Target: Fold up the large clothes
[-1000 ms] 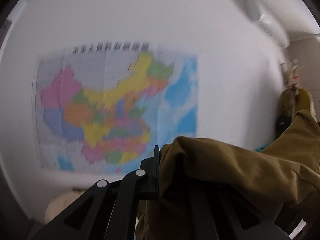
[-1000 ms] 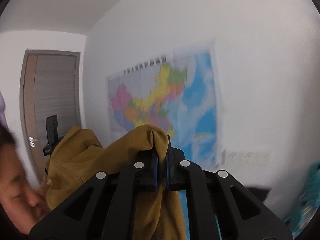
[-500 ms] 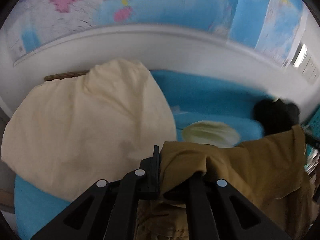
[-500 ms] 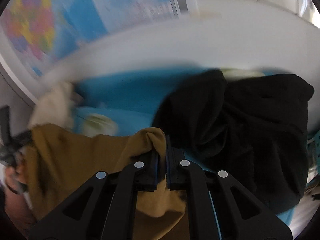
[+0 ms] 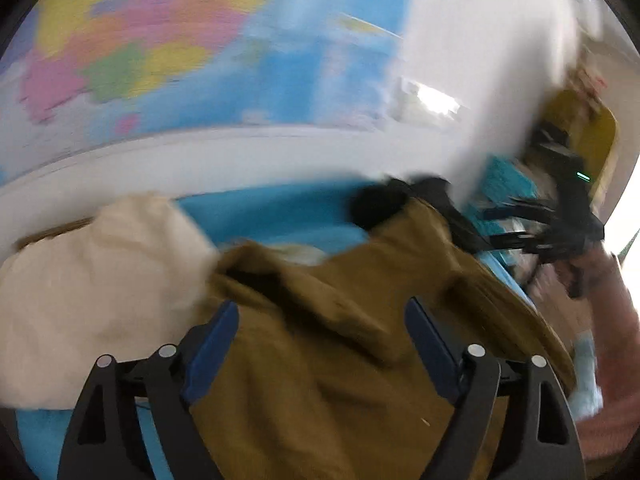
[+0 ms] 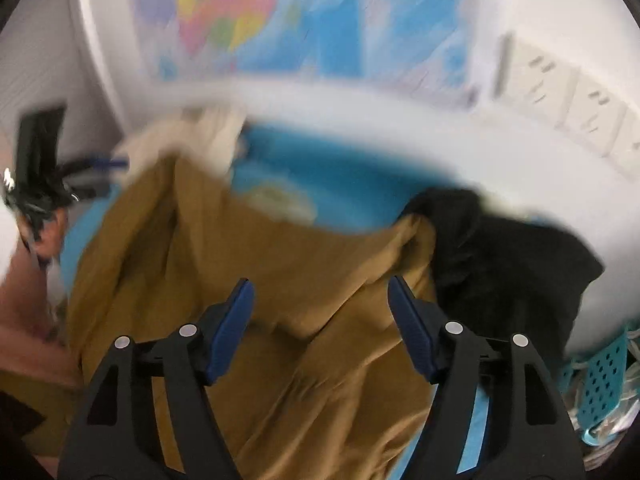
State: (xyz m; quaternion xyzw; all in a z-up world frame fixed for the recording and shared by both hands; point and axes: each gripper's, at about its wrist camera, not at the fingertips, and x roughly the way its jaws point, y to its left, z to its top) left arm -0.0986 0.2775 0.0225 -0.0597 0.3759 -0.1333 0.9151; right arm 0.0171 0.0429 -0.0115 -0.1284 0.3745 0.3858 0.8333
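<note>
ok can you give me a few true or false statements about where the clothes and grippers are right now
1. The left hand-held gripper is clamped on the brown garment. False: its jaws have just been opening and stand wide, cloth loose between them.
2. The right hand-held gripper is open. True.
3. A black garment lies right of the brown one in the right wrist view. True.
4. The cream cloth lies on a red cover. False: the cover is blue.
5. A map hangs on the wall. True.
</note>
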